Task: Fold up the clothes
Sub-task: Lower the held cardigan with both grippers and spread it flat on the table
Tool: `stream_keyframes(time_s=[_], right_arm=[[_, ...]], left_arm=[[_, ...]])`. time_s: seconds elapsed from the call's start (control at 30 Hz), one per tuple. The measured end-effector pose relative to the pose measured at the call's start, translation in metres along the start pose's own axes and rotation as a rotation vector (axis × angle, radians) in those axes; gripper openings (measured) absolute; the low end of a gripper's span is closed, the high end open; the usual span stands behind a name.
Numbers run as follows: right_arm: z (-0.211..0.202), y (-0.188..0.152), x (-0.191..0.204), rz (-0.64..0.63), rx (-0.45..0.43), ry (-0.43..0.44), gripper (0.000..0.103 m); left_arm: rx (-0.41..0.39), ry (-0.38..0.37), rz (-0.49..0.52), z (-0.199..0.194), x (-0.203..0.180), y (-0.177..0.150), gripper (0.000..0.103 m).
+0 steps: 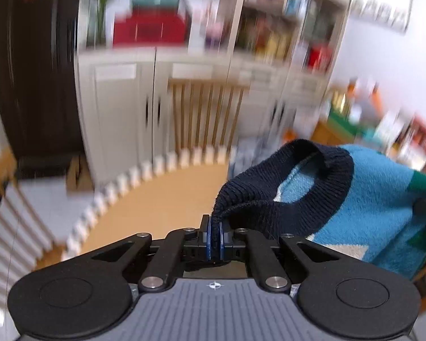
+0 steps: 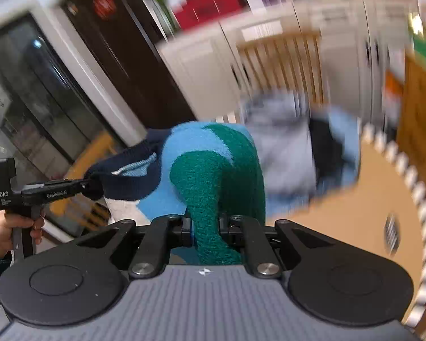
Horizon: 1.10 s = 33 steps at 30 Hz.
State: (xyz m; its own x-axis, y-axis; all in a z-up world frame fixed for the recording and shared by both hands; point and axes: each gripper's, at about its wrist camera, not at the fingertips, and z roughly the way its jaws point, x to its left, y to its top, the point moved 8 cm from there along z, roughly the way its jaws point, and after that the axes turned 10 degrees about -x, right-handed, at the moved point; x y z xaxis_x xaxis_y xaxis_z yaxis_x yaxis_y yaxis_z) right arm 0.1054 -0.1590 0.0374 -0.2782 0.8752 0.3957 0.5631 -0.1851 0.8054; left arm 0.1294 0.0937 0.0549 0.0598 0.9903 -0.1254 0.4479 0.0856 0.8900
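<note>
A fleece sweater [image 1: 375, 207] in light blue, green and cream, with a navy ribbed collar [image 1: 258, 196], hangs in the air between both grippers. My left gripper [image 1: 214, 227] is shut on the collar's edge. It also shows at the left of the right wrist view [image 2: 82, 184], pinching the navy collar [image 2: 127, 176]. My right gripper [image 2: 206, 227] is shut on a green part of the sweater [image 2: 221, 182], which bunches between the jaws. The background is blurred by motion.
A tan table [image 1: 162, 199] with a white scalloped edge lies below. A pile of grey, blue and dark clothes [image 2: 304, 153] sits on the table [image 2: 355, 221]. A wooden chair [image 1: 207, 113], white cabinets and shelves stand behind.
</note>
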Motion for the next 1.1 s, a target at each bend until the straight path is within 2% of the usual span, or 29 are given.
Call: stream_keyframes(time_s=[0.07, 0.13, 0.2, 0.23, 0.3, 0.4, 0.5, 0.6, 0.67, 0.77, 0.83, 0.93, 0.97, 1.03, 1.1], right_arm=[[-0.025, 0.023, 0.019, -0.071, -0.077, 0.004, 0.012], [-0.046, 0.029, 0.04, -0.154, -0.128, 0.022, 0.012], [-0.056, 0.014, 0.046, -0.167, -0.121, 0.038, 0.012], [-0.055, -0.002, 0.045, -0.173, -0.088, 0.036, 0.013], [-0.04, -0.047, 0.033, -0.166, 0.001, 0.012, 0.013], [-0.004, -0.129, 0.007, -0.127, 0.149, -0.046, 0.013], [0.037, -0.215, -0.018, -0.118, 0.295, -0.129, 0.014], [0.058, -0.27, -0.021, -0.042, 0.4, -0.148, 0.018], [0.057, -0.287, -0.012, -0.027, 0.43, -0.155, 0.029], [0.036, -0.281, 0.009, -0.103, 0.411, -0.115, 0.044], [0.018, -0.267, 0.022, -0.097, 0.391, -0.065, 0.048], [0.001, -0.233, 0.023, -0.055, 0.329, -0.023, 0.062], [-0.003, -0.22, 0.019, -0.047, 0.296, -0.024, 0.068], [0.0, -0.204, 0.001, -0.069, 0.247, -0.08, 0.073], [0.012, -0.203, -0.023, -0.053, 0.267, -0.141, 0.073]], left_arm=[[-0.116, -0.019, 0.011, -0.029, -0.007, 0.039, 0.006], [-0.207, -0.053, 0.03, -0.059, -0.017, 0.064, 0.006], [-0.252, -0.078, 0.081, -0.083, -0.029, 0.069, 0.006], [-0.245, -0.091, 0.107, -0.09, -0.034, 0.062, 0.006], [-0.173, -0.115, 0.144, -0.093, -0.042, 0.028, 0.006], [0.01, -0.117, 0.172, -0.077, -0.042, -0.061, 0.006], [0.219, -0.08, 0.12, -0.051, -0.022, -0.159, 0.006], [0.407, 0.016, 0.088, -0.024, 0.008, -0.246, 0.006], [0.458, 0.036, 0.082, -0.022, 0.02, -0.271, 0.006], [0.477, 0.016, 0.102, -0.033, 0.027, -0.267, 0.007], [0.479, 0.008, 0.149, -0.046, 0.032, -0.257, 0.01], [0.484, -0.023, 0.162, -0.063, 0.036, -0.24, 0.013], [0.485, -0.03, 0.165, -0.064, 0.036, -0.236, 0.013], [0.481, -0.025, 0.179, -0.067, 0.036, -0.227, 0.013], [0.447, -0.01, 0.178, -0.068, 0.037, -0.214, 0.013]])
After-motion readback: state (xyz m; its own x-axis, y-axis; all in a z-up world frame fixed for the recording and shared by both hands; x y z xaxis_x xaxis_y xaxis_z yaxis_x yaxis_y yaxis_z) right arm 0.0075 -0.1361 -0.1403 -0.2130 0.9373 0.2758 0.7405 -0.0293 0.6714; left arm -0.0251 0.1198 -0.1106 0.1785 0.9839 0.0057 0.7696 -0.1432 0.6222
